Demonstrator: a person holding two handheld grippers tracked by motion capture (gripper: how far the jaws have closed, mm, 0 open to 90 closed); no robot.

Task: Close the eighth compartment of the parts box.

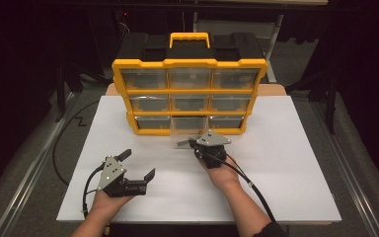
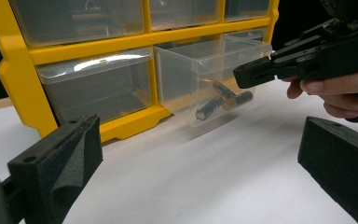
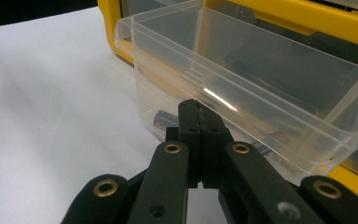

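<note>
A yellow organizer [image 1: 120, 89] with clear drawers stands at the back of the white table [image 1: 286, 163]. Its bottom middle drawer [image 1: 190, 127] [image 2: 186, 70] [image 3: 261, 79] is pulled out and holds a few batteries [image 2: 223, 98] [image 3: 161, 119]. My right gripper [image 1: 185, 143] [image 2: 244, 74] [image 3: 198, 112] is shut, its tips up against the drawer's clear front wall; I see nothing between them. My left gripper [image 1: 138, 164] [image 2: 198, 163] stands open near the front left of the table, apart from the drawer, with nothing in it.
The other drawers [image 1: 144, 78] of the organizer are pushed in. A black case [image 1: 148, 47] with a yellow handle [image 1: 190, 38] sits behind it. Cables [image 1: 249, 182] trail from both grippers toward the table's front edge. Dark floor surrounds the table.
</note>
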